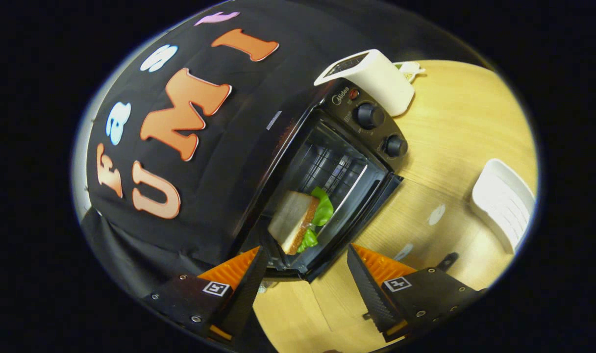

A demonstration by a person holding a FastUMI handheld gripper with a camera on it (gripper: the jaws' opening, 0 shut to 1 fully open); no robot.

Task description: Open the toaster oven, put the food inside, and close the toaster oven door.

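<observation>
The tongs (305,267) are seen with their two fingers spread well apart, nothing being held between them. Just ahead of the fingers, the toaster oven (342,162) is shown standing on the wooden tabletop (455,127) with its door (298,267) folded down and open; the door's far edge lies between the fingertips. The food, a sandwich (298,220) of sliced bread with green lettuce leaves protruding from its side, is seen at the mouth of the oven cavity, resting at the front of the opening above the lowered door. A wire rack (335,169) is visible deeper inside the cavity. Two dark knobs (369,116) are set in the oven's control panel, beside the opening. A white toaster (371,76) is placed just beyond the oven, near its control panel. A white ribbed tray (504,203) lies on the tabletop well apart from the oven, beyond the right finger.
</observation>
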